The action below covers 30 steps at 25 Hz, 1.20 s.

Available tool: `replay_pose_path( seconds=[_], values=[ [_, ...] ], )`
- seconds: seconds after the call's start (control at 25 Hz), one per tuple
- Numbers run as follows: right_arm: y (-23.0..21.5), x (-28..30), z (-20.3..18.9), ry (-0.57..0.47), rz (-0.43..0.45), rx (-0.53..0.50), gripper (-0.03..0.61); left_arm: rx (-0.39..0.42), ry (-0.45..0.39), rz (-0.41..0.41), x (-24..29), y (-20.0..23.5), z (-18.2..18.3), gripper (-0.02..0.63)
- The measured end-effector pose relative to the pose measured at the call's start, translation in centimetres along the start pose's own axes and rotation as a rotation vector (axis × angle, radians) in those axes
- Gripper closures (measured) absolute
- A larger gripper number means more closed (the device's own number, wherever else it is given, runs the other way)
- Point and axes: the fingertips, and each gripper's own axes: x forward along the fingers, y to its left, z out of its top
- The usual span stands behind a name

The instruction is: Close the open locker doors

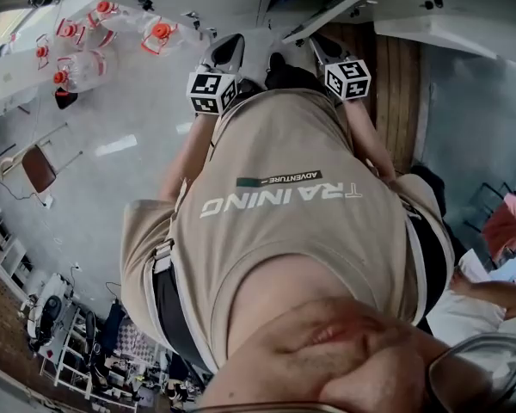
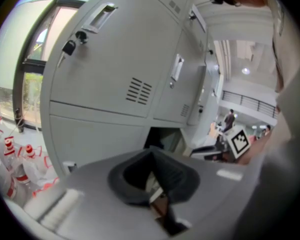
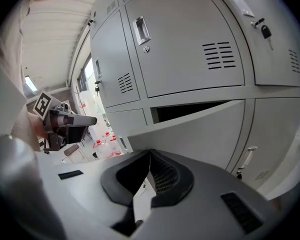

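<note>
A bank of grey lockers (image 2: 120,79) fills both gripper views. In the right gripper view a lower locker door (image 3: 200,131) hangs ajar, with a dark gap (image 3: 190,111) along its top edge. The left gripper view shows a dark opening (image 2: 162,136) between lower doors. My left gripper (image 2: 152,156) is shut and empty, a little in front of the lockers. My right gripper (image 3: 150,156) is likewise shut on nothing, close to the ajar door. In the head view both grippers (image 1: 226,58) (image 1: 327,52) are held out past my torso, side by side.
Several large water bottles with red caps (image 1: 86,63) stand on the floor to the left, near a chair (image 1: 39,169). A wooden panel (image 1: 397,84) lies to the right. Another person (image 1: 490,295) is at the lower right. The upper locker doors (image 3: 190,44) are shut.
</note>
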Motion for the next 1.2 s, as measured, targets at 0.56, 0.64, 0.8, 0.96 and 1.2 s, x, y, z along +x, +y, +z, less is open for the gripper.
replay_pose_path(
  seconds=[0.56, 0.64, 0.8, 0.96, 1.2],
  values=[
    [-0.8, 6.1, 3.6, -0.012, 0.211, -0.069, 0.565, -0.096, -0.035, 0.181, 1.8, 2.6, 2.5, 0.614],
    [-1.1, 6.9, 4.2, -0.015, 0.224, -0.080, 0.565, -0.095, -0.043, 0.197, 1.9, 2.7, 2.8, 0.614],
    [-1.6, 8.3, 5.0, -0.025, 0.248, -0.090, 0.565, -0.089, -0.052, 0.232, 1.9, 3.1, 3.0, 0.614],
    [-2.2, 9.5, 5.7, -0.029, 0.267, -0.090, 0.565, -0.088, -0.064, 0.254, 2.3, 3.5, 3.2, 0.614],
    [-3.0, 10.2, 6.3, -0.036, 0.255, -0.071, 0.565, -0.075, -0.054, 0.252, 3.0, 3.8, 3.3, 0.614]
  ],
)
